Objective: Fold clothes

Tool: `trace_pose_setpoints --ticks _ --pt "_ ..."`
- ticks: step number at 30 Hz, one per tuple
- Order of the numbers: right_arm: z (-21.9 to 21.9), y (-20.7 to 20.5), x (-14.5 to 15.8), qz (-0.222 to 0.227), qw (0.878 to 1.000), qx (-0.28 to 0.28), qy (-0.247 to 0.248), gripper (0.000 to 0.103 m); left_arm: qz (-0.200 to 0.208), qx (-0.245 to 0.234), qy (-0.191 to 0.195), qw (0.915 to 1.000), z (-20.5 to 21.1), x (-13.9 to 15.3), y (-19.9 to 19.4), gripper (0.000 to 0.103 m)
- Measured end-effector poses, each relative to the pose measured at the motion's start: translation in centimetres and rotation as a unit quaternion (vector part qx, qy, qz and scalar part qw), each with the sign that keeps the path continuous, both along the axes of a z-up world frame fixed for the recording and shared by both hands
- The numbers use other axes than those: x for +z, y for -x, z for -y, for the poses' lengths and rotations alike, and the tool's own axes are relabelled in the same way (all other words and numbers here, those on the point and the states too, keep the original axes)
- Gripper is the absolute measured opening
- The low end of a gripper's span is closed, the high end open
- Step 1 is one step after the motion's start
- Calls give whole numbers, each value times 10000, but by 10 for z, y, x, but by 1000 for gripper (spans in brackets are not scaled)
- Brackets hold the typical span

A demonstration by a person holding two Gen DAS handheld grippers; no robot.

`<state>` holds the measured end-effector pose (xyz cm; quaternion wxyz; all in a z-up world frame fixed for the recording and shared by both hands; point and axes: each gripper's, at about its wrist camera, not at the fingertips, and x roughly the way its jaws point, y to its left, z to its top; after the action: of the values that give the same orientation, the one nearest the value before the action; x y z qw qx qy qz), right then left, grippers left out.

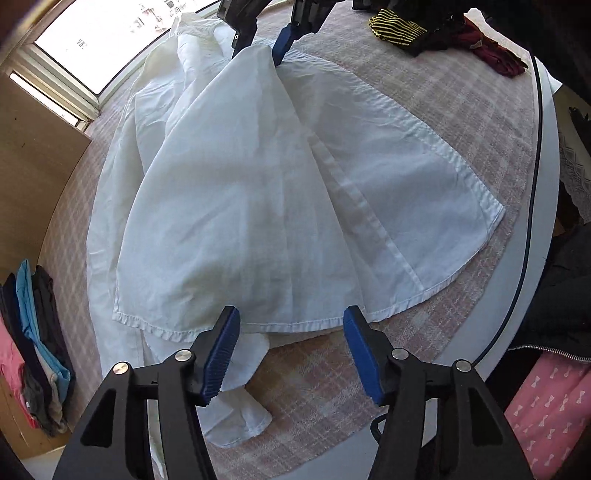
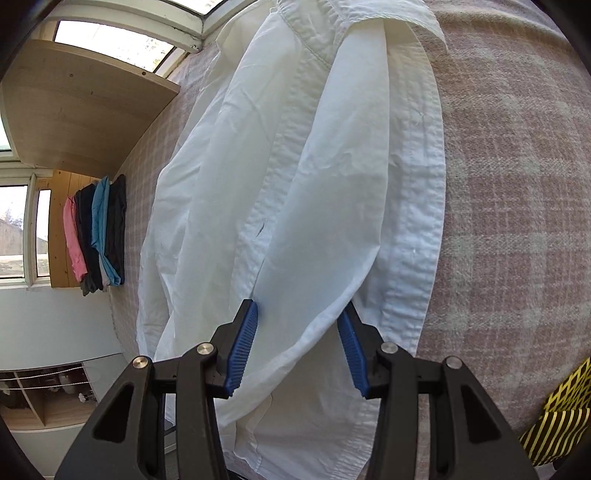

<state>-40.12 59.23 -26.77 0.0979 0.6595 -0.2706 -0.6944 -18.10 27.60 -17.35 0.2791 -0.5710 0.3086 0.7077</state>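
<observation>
a white shirt (image 1: 236, 206) lies spread on the table (image 1: 546, 177), over a pink plaid cloth (image 1: 443, 92) that covers most of the top. the folding looks only just begun: one side panel is brought over the middle of the body, and it drapes in a loose ridge, not flat. a sleeve end (image 1: 243, 417) trails out under the hem near me, and the opposite front panel with its button band lies open and flat on the cloth. so, as i judge it, the second side, the sleeves and the crosswise fold are all left to do.

the shirt's long axis runs from the left tongs (image 1: 291, 354) at the hem to the right tongs (image 1: 264, 40) at the far end, where the collar (image 2: 354, 33) is, toward the window.

the left tongs hang over the hem edge with jaws apart, clamping nothing. the right tongs (image 2: 297, 350) have cloth bunched between their jaws, yet the pads stand apart and i see no pinch, so i take them as open.

a stack of folded clothes (image 2: 98, 236) sits on a wooden shelf, and a yellow and black striped garment (image 1: 397, 29) waits with a dark red garment (image 1: 491, 51) on the table's far side.
</observation>
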Motion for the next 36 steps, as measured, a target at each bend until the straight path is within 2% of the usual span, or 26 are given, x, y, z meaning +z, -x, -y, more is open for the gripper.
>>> trace_pose_setpoints --ticks 1,3,7,10,12,13,14,15,17,21,24,26,28,31,34,36 --pt "-1 -1 -1 1 10000 12 -8 44 140 -1 -125 9998 1 -1 3 0" --pt "-3 -2 -2 13 10000 29 13 44 347 12 -469 9983 5 5 6 0" --pt "-10 0 0 -91 9999 -12 68 44 541 62 -1134 9921 17 38 -1 0" --pt "-12 4 4 -266 9996 57 66 44 525 299 -1337 9892 26 56 -3 3" --pt "-11 6 7 -343 9992 129 157 39 593 625 -1446 9857 34 55 -1 16" --pt "-10 7 10 -374 9990 165 170 36 645 827 -1520 9828 39 53 1 36" --pt "-11 6 12 -423 9988 195 151 28 697 1018 -1564 9800 44 49 2 49" --pt "-11 6 15 -481 9985 223 102 22 752 1188 -1552 9778 48 42 2 50" --pt "-13 7 21 -589 9979 274 -73 18 854 1488 -1486 9739 52 27 2 50" --pt "-11 4 24 -593 9966 463 -342 18 750 1958 -1349 9684 55 8 6 50" --pt "-4 2 24 -599 9947 646 -540 18 581 2240 -1406 9626 58 10 16 50" --pt "2 1 23 -594 9935 763 -606 18 399 2329 -1239 9638 59 11 26 52" --pt "7 1 22 -582 9929 842 -598 18 373 2443 -1205 9615 62 6 35 51" --pt "14 3 23 -603 9918 959 -594 18 451 2508 -1418 9565 61 4 38 47" --pt "17 5 25 -649 9910 1004 -594 18 444 2215 -1824 9569 47 17 27 22" --pt "17 6 27 -702 9907 1002 -597 18 401 1981 -1943 9599 37 25 16 18"
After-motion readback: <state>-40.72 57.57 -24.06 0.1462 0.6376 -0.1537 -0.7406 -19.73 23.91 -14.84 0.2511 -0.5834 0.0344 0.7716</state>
